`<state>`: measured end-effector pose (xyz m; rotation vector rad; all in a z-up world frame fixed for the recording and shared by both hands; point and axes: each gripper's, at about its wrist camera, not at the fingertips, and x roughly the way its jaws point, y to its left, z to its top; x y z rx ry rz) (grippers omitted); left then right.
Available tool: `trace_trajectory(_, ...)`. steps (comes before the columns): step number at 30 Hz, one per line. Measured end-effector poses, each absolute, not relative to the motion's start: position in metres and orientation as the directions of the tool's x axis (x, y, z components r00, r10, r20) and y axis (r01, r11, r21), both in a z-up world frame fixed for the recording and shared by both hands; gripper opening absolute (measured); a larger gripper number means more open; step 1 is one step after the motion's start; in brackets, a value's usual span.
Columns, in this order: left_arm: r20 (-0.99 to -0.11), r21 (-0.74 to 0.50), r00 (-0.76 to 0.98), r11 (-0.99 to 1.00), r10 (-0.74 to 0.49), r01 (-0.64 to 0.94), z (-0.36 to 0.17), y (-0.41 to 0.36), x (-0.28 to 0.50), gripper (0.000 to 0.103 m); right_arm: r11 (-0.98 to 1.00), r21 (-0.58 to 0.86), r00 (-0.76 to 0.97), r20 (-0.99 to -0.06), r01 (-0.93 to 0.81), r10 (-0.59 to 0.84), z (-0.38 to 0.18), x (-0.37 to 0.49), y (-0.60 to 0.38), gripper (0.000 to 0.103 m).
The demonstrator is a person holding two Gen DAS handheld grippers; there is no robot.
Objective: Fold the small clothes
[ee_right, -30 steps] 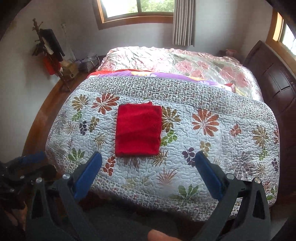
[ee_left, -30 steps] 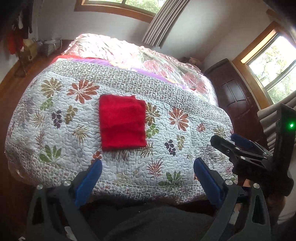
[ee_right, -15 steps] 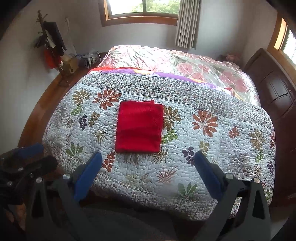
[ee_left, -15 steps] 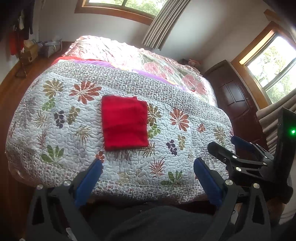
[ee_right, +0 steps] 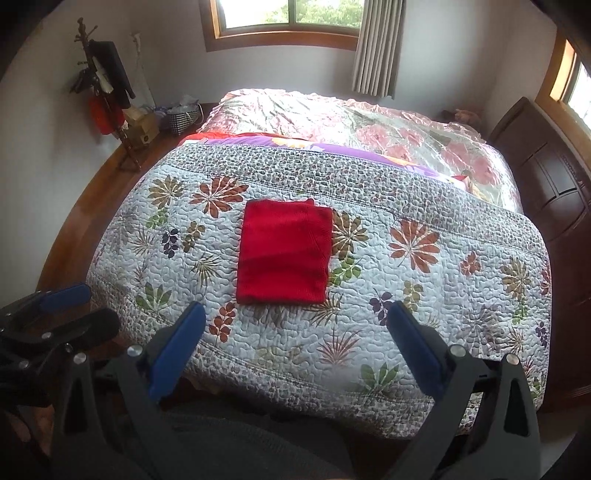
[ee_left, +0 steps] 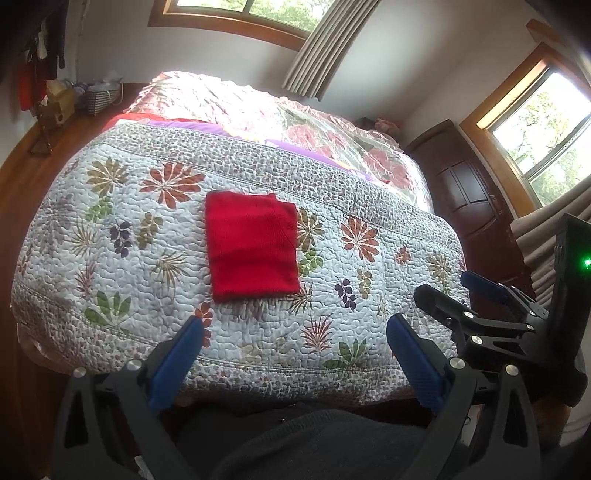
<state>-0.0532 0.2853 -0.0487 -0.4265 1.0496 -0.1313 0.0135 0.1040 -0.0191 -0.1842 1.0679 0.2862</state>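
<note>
Left wrist view from the foot of the bed (ee_left: 110, 258), angled rightward, right wrist view squarer on, both set back, sharing the quilt and folded red cloth (ee_right: 284, 254)

A bedroom with pale walls and a wooden floor (ee_right: 66, 236). A bed (ee_right: 461, 295) under a floral quilt fills the middle. Daylight enters through wood-framed windows (ee_right: 288, 14) with grey curtains (ee_right: 376, 48). A coat stand (ee_right: 99, 85) occupies the left corner, and a dark wooden headboard (ee_right: 546, 177) stands at right.

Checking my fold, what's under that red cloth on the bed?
The red cloth lies flat on the floral quilt; quilt shows on every side. Whatever lies beneath or inside its folds is hidden.
</note>
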Motion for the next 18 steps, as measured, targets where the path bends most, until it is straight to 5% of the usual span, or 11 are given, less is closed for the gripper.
trace_trajectory(18, -0.818, -0.381, 0.492, 0.921, -0.296, -0.079, -0.0461, 0.2843, -0.061, 0.099, 0.951, -0.008, 0.47, -0.871, -0.308, 0.145, -0.0126, 0.0091, 0.1034, 0.099)
